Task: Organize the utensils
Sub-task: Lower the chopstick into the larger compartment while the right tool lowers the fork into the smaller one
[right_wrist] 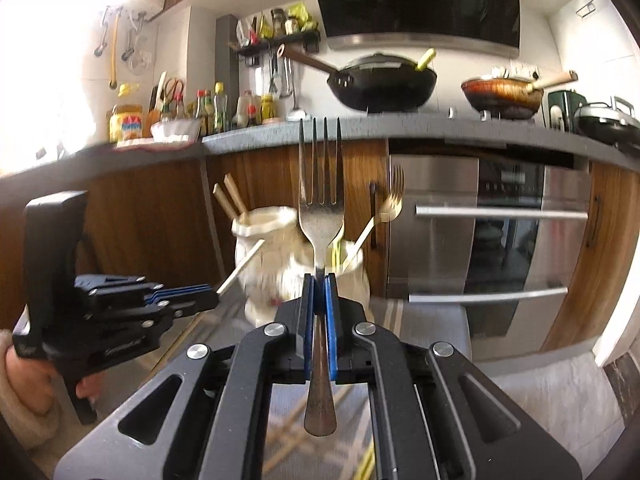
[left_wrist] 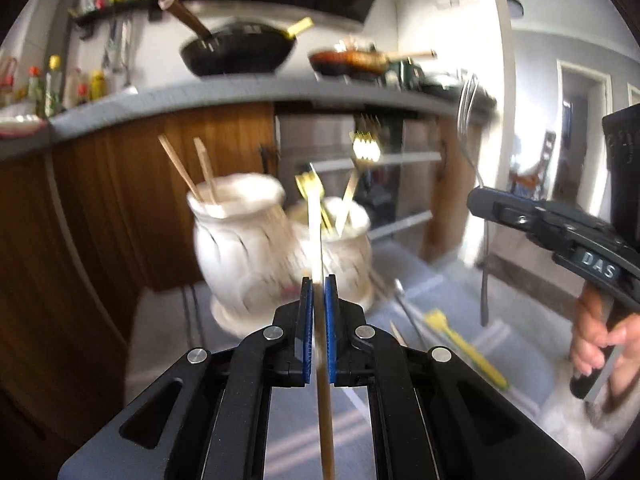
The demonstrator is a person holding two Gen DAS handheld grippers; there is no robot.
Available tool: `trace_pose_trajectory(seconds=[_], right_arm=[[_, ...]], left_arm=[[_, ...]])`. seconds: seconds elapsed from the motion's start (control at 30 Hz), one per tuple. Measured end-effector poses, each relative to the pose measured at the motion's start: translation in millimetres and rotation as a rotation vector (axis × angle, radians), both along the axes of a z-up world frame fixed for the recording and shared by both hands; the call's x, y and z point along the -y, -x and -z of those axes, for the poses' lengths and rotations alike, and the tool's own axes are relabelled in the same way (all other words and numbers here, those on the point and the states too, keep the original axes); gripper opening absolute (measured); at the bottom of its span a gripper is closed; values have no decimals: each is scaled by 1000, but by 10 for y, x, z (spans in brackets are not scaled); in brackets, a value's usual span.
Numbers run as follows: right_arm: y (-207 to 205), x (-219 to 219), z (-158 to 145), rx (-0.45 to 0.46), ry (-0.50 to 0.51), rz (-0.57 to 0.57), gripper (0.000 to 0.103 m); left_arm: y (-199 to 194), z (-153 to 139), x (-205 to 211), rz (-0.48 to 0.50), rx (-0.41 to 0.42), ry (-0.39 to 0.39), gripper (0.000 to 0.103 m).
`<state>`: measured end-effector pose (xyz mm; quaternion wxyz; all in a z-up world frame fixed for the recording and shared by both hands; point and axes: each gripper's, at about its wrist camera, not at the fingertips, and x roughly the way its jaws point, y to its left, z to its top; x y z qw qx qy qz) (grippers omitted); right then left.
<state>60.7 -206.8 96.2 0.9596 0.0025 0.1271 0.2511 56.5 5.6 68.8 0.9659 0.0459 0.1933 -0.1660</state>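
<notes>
My left gripper is shut on a pale wooden chopstick that points up toward two white ceramic jars. The left jar holds two chopsticks; the right jar holds gold forks. My right gripper is shut on a silver fork, tines up, in front of the same jars. Each gripper shows in the other's view: the right one at right, the left one at left with its chopstick.
A yellow spatula and a metal utensil lie on the grey cloth to the right of the jars. Behind stand wooden cabinets, an oven and a counter with a black wok.
</notes>
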Motion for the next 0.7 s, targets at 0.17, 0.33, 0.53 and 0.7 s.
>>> trace_pose_trajectory(seconds=[0.17,0.33,0.53,0.7], right_arm=[[-283,-91,-183,18,-40,1,5],[-524,-192,-263,32,-60,2,5],[-785,-269,-320,41,-96,-1,5],[-955,-283,-303,41,-136,-4,5]], left_arm=[[-257,-180,-151,-65,49,-5,6],[-521,-267,-370,-128,58,1,6],[-803,-480,-503,-130,109,44,6],[-960,-700,-434,-71,147,146,6]])
